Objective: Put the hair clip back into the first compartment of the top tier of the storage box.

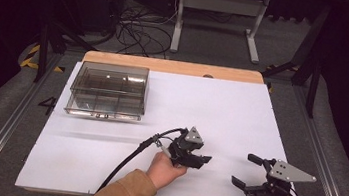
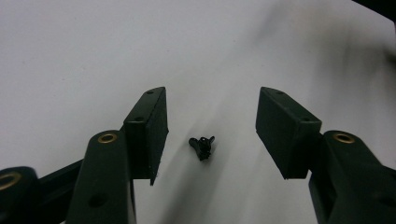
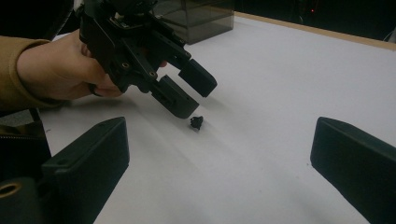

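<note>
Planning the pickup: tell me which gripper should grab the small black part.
Left. The left gripper already hangs over the small black part, which lies untouched between its open jaws. The right gripper waits open, off to the side.

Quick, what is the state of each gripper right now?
Left gripper: open, jaws either side of a small black part on the table, not touching it.
Right gripper: open wide, holding nothing.
</note>
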Demonstrator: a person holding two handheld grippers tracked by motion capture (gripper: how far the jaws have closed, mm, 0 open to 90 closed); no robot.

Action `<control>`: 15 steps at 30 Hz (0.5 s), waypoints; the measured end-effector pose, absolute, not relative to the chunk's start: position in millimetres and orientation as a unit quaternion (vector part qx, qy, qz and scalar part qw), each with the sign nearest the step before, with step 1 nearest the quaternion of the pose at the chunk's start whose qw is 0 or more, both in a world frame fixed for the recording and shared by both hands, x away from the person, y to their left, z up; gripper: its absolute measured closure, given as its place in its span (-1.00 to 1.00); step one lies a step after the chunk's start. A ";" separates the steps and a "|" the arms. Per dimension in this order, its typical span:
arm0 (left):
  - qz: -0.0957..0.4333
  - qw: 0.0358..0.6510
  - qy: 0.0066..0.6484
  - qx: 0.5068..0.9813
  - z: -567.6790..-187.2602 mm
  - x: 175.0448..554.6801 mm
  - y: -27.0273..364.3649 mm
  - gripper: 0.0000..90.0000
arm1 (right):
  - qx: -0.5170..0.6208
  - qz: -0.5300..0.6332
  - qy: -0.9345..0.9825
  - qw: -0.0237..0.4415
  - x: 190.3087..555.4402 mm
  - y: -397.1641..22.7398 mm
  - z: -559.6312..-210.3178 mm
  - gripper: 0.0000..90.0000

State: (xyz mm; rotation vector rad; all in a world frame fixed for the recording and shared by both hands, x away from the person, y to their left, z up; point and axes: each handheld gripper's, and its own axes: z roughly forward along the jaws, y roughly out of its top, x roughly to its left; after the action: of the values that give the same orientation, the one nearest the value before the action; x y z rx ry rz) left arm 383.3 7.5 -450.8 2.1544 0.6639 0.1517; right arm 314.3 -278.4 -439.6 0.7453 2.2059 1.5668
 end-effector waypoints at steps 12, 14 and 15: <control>0.068 0.393 0.274 0.875 -460.4 385.1 -2.7 0.13 | 0.262 0.551 0.775 0.163 315.0 -278.6 -440.2 -0.89; 0.070 0.390 0.275 0.876 -461.6 384.8 -3.9 0.14 | 0.262 0.551 0.775 0.162 315.2 -278.6 -440.3 -0.89; 0.072 0.385 0.275 0.878 -461.9 384.8 -4.3 0.15 | 0.262 0.551 0.776 0.161 315.2 -278.6 -440.3 -0.89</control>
State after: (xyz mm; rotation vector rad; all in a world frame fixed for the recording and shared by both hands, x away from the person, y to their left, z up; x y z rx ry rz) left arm 384.8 -4.3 -461.9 2.2368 0.7003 0.1838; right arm 315.2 -278.6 -440.3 0.7485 2.2152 1.5729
